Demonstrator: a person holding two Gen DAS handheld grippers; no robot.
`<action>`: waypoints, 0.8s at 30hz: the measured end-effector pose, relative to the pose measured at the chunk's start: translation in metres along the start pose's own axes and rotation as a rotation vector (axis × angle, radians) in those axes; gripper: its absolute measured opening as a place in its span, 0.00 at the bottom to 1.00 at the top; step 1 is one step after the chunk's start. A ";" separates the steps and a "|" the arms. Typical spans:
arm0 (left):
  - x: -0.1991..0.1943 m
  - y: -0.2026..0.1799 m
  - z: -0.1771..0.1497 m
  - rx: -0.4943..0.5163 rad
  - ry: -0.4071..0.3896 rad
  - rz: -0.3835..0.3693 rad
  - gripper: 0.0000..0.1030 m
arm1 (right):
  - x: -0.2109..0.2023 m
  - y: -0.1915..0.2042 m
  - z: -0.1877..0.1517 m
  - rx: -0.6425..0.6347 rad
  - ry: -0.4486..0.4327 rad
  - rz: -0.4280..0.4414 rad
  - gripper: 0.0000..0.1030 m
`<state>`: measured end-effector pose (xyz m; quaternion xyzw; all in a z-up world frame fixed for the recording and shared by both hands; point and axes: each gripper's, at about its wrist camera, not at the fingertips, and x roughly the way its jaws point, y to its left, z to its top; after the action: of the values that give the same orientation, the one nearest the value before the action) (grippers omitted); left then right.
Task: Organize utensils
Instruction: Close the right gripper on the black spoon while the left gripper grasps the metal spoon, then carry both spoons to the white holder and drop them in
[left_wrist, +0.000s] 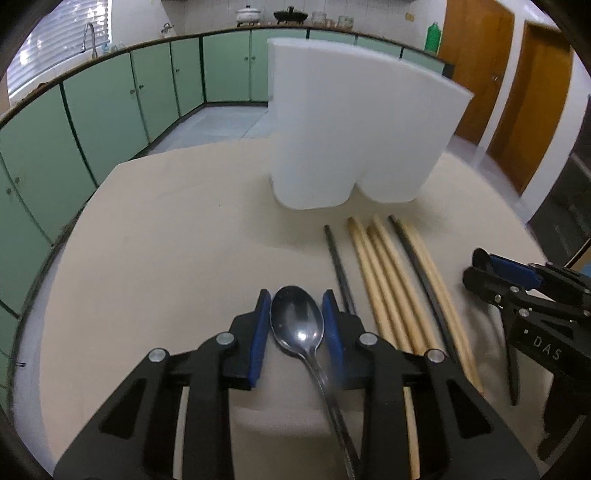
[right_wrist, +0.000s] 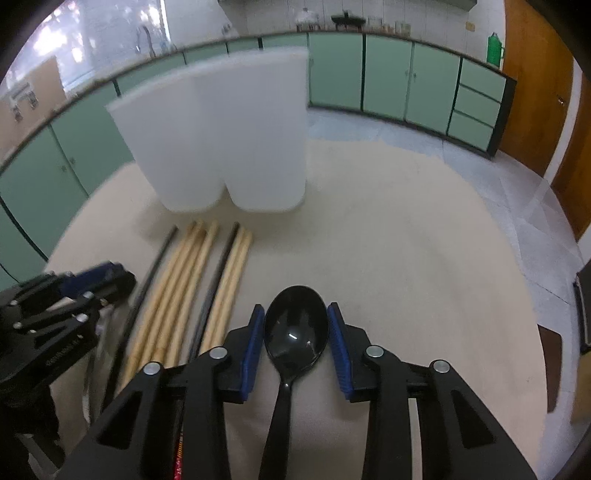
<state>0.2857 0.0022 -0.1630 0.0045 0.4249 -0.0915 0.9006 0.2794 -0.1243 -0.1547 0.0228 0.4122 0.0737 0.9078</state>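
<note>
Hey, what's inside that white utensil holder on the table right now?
Neither wrist view shows it. The white utensil holder stands upright and both cameras look at its opaque walls from below the rim, so the interior is hidden. The chopsticks lie on the table in front of it.

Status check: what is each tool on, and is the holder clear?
Left tool closed on metal spoon. Right tool closed on black spoon. White holder upright ahead, chopsticks lying before it.

The only words that can be read are the white letters "DAS". They stand on the black body of the right hand-held gripper (left_wrist: 495, 275), at the right edge of the left wrist picture. Small marks on the other gripper's body are too blurry to read.
</note>
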 end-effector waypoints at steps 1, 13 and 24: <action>-0.005 -0.002 -0.003 -0.002 -0.015 -0.007 0.27 | -0.006 -0.002 -0.001 -0.002 -0.031 0.002 0.33; -0.060 -0.009 -0.018 0.050 -0.300 -0.029 0.26 | -0.029 -0.011 0.006 -0.013 -0.201 0.038 0.33; -0.092 -0.013 0.011 0.039 -0.433 -0.065 0.26 | -0.065 -0.003 0.050 -0.014 -0.355 0.090 0.33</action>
<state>0.2346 0.0030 -0.0848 -0.0118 0.2196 -0.1276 0.9671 0.2746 -0.1366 -0.0737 0.0478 0.2434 0.1120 0.9622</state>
